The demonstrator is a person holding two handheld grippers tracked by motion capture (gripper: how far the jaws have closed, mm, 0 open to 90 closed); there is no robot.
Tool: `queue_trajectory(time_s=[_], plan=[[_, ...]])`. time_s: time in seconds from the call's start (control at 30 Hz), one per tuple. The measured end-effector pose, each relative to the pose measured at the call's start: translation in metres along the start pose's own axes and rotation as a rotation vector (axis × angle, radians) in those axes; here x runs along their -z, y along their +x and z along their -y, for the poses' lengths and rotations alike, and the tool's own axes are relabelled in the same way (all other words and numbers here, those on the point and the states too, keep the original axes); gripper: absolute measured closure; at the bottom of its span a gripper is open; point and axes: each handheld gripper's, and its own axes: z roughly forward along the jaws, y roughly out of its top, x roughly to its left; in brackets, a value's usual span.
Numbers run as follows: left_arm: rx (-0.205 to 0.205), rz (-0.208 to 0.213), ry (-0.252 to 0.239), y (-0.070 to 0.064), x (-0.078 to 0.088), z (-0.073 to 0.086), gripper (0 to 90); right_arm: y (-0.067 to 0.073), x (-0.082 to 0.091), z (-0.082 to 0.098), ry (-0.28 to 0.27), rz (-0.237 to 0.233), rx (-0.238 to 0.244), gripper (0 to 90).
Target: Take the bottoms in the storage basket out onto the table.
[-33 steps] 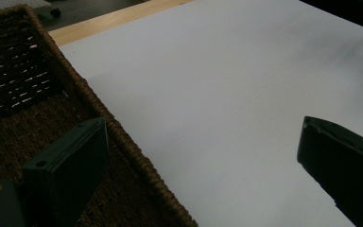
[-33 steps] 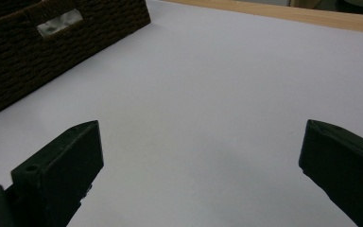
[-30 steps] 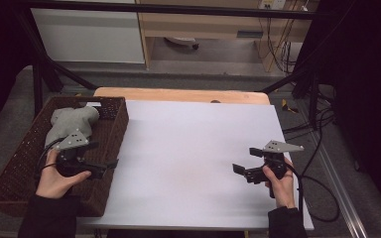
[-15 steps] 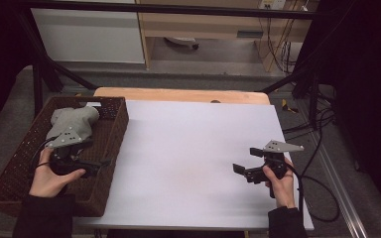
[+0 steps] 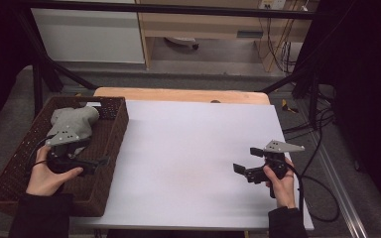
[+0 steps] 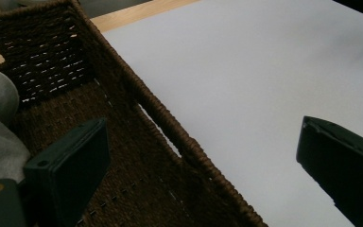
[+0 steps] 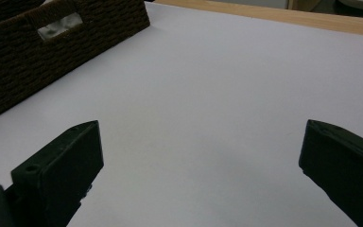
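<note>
Inside the wicker basket at the desk's left edge: grey cloth, bunched toward the far end. Left tongs released, low over the basket's near half, cloth just beyond and leftward; far nearer than right tongs, also released, well apart over bare desk.

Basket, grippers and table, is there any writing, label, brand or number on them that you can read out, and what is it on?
No readable text here.
Woven basket: no label or tag in view.
Grey cloth in the basket: plain, no print.
White table top: blank.
Left hand-held gripper and right hand-held gripper: no markings legible; black jaws are bare.
Background shelf unit: a small plate, too blurred to read.
</note>
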Motion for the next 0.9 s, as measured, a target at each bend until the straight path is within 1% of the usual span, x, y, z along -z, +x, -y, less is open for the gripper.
queue_trajectory(time_s=[0.5, 0.63, 0.7, 0.9], plan=[[-0.003, -0.036, 0.038, 0.010, 0.011, -0.001, 3.6, 0.000, -0.002, 0.001, 0.008, 0.003, -0.002, 1.0], [-0.006, -0.044, 0.051, 0.012, 0.015, -0.003, 3.6, 0.000, -0.002, 0.001, 0.013, 0.003, -0.002, 1.0], [-0.009, -0.055, 0.059, 0.015, 0.018, -0.005, 3.6, 0.000, -0.002, 0.001, 0.015, 0.004, -0.003, 1.0], [-0.008, -0.077, 0.062, 0.021, 0.026, -0.009, 3.6, 0.000, -0.002, 0.001, 0.015, 0.004, -0.002, 1.0]])
